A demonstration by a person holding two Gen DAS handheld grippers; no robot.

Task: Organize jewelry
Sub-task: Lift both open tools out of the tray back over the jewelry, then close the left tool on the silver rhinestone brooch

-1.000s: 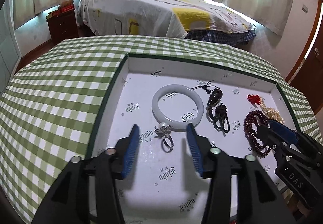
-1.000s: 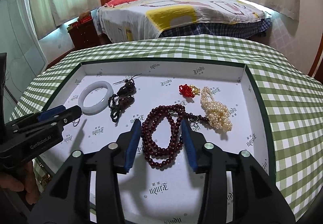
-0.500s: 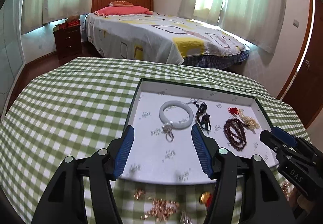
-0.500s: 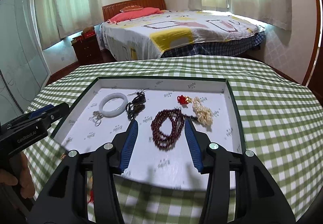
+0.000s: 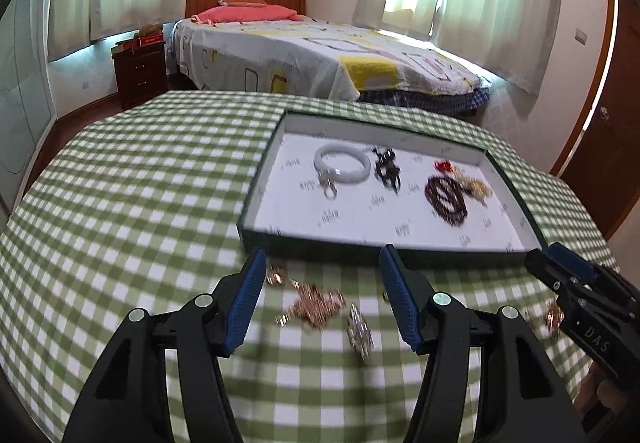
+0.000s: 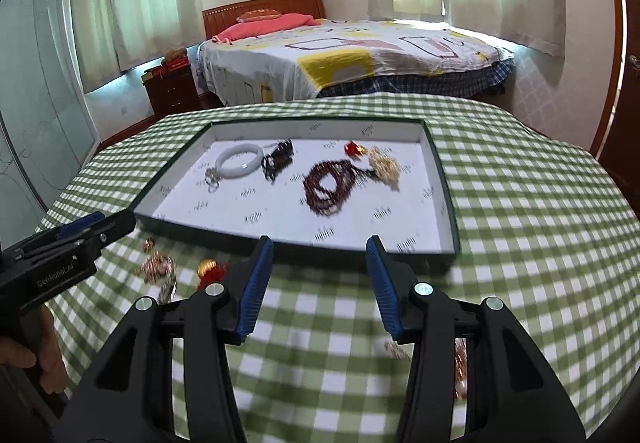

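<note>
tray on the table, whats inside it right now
Inside the tray: a white bangle, a ring, dark pendants, dark red beads, pearls, a red knot. Nothing covers them.

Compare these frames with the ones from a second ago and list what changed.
Both grippers pulled back from over the tray: the left gripper and right gripper now hang open over loose jewelry on the checked cloth. Nothing was grasped or released. The white bangle and dark red beads lie as before.
</note>
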